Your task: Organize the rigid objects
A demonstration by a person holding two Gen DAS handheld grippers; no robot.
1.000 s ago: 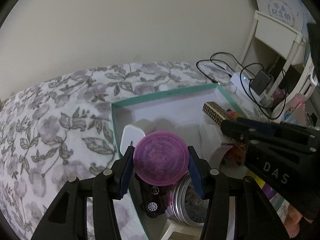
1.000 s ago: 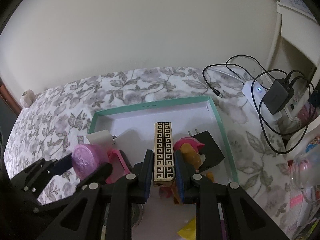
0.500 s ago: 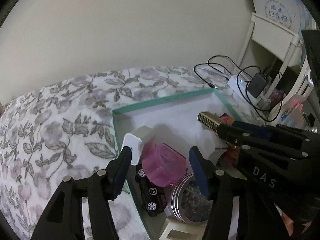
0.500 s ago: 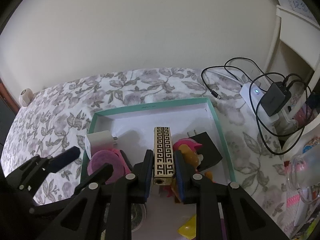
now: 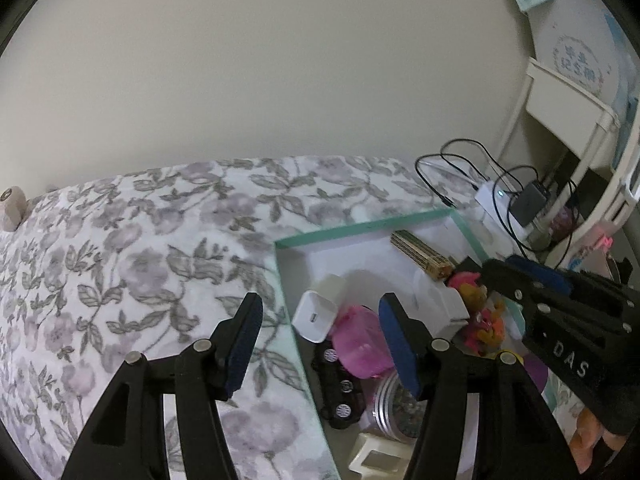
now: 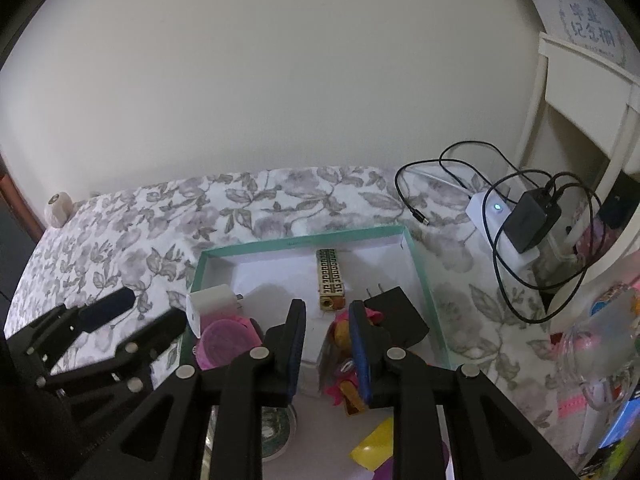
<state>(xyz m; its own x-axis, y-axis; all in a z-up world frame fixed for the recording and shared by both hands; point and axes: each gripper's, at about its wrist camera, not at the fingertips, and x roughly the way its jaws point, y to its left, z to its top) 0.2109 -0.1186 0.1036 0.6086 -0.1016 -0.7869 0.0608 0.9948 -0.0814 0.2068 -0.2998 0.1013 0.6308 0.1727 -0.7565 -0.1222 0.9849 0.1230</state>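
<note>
Both tongs empty, jaws apart | left tongs [image 5: 320,336] over pink jar [image 5: 360,344], right tongs [image 6: 328,344] below patterned bar [image 6: 330,276] lower centre | next: lift straight, clear teal box [image 6: 420,280] wall.

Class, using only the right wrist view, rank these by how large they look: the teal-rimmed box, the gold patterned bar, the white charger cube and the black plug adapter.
1. teal-rimmed box, clearly largest.
2. black plug adapter and white charger cube: these look alike, and the gripper hides part of the adapter, so I won't separate them.
3. gold patterned bar, smallest; it lies farther back, so that is unsure.
</note>
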